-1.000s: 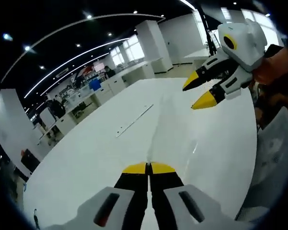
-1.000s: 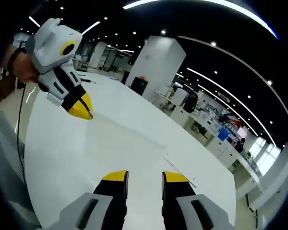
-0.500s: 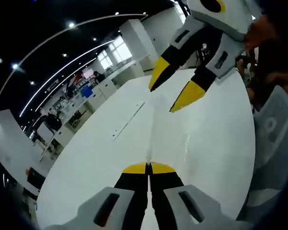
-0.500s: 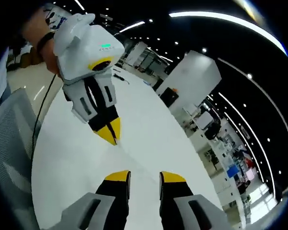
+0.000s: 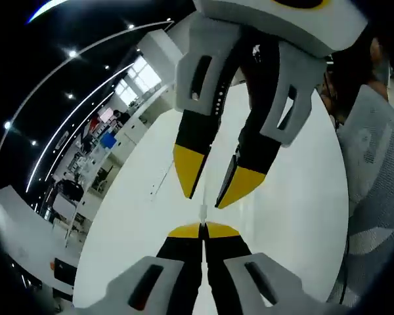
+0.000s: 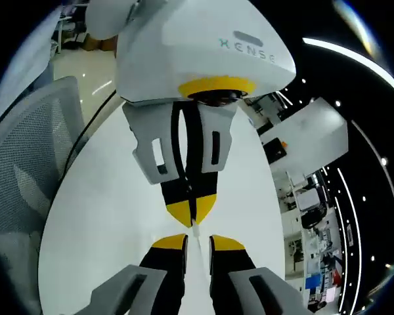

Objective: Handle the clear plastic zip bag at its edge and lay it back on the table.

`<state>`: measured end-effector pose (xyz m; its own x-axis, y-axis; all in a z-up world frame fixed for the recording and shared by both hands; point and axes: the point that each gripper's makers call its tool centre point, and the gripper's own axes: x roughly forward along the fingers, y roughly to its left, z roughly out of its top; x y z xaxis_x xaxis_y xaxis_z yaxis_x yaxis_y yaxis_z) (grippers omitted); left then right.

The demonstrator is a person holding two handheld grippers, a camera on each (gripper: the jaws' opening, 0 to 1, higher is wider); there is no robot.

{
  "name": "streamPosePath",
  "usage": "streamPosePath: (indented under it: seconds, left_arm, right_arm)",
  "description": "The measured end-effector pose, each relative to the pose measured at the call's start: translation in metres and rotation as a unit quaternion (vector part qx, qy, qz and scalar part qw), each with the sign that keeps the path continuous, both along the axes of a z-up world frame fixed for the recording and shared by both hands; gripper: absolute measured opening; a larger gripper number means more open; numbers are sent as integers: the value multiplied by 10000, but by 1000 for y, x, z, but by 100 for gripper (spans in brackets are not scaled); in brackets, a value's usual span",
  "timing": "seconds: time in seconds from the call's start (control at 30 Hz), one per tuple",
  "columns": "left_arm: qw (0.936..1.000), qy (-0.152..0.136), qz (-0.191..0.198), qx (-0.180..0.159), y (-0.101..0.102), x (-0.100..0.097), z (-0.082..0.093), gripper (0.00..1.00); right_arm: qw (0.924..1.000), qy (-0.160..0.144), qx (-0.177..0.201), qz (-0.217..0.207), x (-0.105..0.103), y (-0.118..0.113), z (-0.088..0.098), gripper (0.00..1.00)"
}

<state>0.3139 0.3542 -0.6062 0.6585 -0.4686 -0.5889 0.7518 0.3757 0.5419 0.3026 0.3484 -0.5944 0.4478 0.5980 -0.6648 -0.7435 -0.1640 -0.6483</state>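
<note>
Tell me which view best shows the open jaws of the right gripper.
The left gripper view: the right gripper faces it, jaws spread around the clear bag's edge. In the right gripper view, its own yellow tips rise from the bottom, parted.

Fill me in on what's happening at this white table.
A person works a gripper in each hand over the white table. The left gripper is shut on the edge of the clear plastic zip bag, a thin, barely visible sliver. The right gripper faces it tip to tip, jaws open around that edge. The bag is not yet laid down.
</note>
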Motion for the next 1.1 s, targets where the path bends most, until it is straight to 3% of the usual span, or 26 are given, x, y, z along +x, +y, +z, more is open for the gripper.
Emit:
streamPosePath:
  seconds: [0.3, 0.5, 1.1]
  left_arm:
    - [9996, -1, -211, 180, -6, -11, -7, 0]
    - [9991, -38, -328, 258, -10, -18, -6, 0]
    - [9996, 68, -230, 128, -6, -25, -8, 0]
  right_arm:
    - [9995, 115, -221, 177, -13, 6, -14, 8]
    - [9987, 51, -432, 261, -17, 8, -21, 1]
    - [9993, 210, -312, 41, -23, 6, -21, 0]
